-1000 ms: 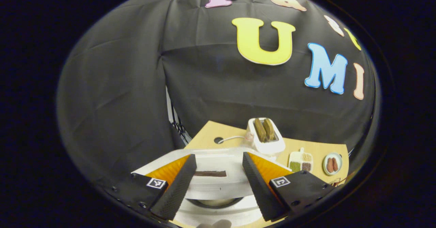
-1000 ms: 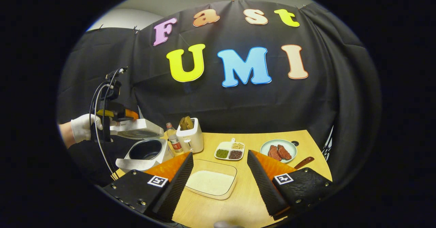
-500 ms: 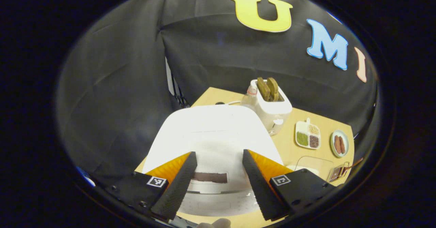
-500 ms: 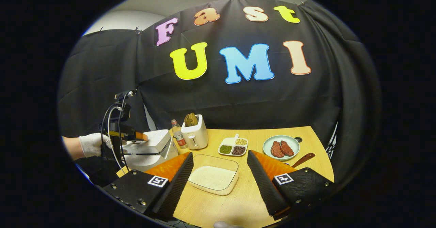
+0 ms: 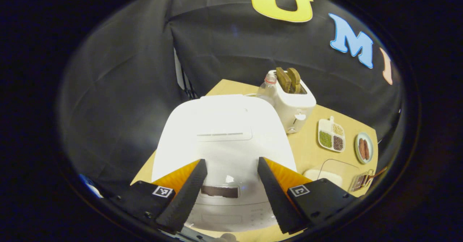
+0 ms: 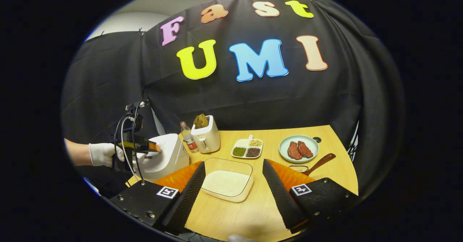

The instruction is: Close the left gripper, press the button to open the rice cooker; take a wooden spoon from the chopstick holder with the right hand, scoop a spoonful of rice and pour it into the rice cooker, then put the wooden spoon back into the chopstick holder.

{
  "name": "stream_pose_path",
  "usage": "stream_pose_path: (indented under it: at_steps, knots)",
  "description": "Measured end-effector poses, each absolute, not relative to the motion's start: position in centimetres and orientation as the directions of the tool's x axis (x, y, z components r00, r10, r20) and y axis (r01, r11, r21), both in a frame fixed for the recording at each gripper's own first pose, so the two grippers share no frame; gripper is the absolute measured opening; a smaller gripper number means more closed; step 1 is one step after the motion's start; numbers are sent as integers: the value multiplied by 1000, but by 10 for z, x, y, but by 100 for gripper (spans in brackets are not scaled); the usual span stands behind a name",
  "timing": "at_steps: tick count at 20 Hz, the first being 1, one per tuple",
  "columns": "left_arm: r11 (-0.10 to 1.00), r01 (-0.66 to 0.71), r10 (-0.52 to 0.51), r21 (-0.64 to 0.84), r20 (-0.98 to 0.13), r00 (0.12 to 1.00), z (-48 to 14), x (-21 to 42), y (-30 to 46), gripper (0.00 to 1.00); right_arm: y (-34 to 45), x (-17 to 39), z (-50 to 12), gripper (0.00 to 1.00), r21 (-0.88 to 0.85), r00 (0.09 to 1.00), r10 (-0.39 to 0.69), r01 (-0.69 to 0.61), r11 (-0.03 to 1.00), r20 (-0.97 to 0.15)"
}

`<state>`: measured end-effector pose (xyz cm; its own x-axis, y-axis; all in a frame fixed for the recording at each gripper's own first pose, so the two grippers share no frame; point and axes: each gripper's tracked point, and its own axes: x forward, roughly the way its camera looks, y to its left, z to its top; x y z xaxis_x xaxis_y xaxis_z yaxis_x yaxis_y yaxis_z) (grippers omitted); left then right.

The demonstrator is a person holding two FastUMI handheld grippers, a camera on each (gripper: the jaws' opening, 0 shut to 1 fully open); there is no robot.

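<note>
Rice cooker [image 5: 224,137] sits at the table's [image 6: 307,169] left end with its lid down. Left gripper [image 5: 228,195] hovers over the cooker's front, fingers spread, gripping nothing. Right gripper [image 6: 233,195] hangs above the rice tray [image 6: 226,182], fingers likewise apart and empty. Wooden spoon [image 6: 320,163] sits in its holder [image 6: 298,168] beside the meat plate [image 6: 298,149].

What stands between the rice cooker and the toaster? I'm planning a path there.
A plastic bottle stands between the rice cooker and the toaster, seen in the right gripper view.
</note>
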<state>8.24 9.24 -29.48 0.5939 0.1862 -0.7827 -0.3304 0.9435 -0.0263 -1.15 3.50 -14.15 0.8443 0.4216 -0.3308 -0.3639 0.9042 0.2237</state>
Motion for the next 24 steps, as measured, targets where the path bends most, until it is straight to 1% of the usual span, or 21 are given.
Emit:
stream_pose_path:
  at_steps: [4,5,6,7,10,13,17,19,21,23,24]
  knots:
    - [946,-325,187,-26,-773,607,-293,84,89,100,33,-5,-134,97,203,853,412,-363,910,-321]
    - [948,-319,188,-20,-770,610,-294,82,89,99,31,-3,-130,98,184,860,402,-361,914,-315]
    - [951,-309,192,-12,-759,621,-290,82,90,100,28,-2,-127,98,172,865,395,-357,918,-311]
    - [955,-298,208,11,-740,639,-282,84,91,100,29,-1,-125,98,166,867,393,-358,919,-306]
    - [970,-238,201,37,-669,716,-245,89,79,99,28,3,-115,98,154,880,378,-347,925,-287]
    - [980,-201,173,8,-542,822,-183,90,55,100,23,4,-96,97,132,900,358,-335,933,-247]
    - [987,-154,129,-43,-350,928,-95,70,15,100,6,8,-64,97,93,937,303,-290,952,-176]
    - [992,-119,102,-51,-262,960,-61,55,-3,99,-4,8,-51,97,83,953,267,-257,963,-144]
    - [996,-89,83,-27,-178,980,-30,29,-22,99,-14,8,-40,97,81,967,230,-222,972,-111]
    - [997,-60,56,-39,-111,992,-7,10,-43,100,-22,6,-32,97,78,976,199,-193,978,-86]
    - [997,-41,34,-59,-105,994,-6,1,-52,100,-26,5,-29,97,80,979,187,-180,980,-78]
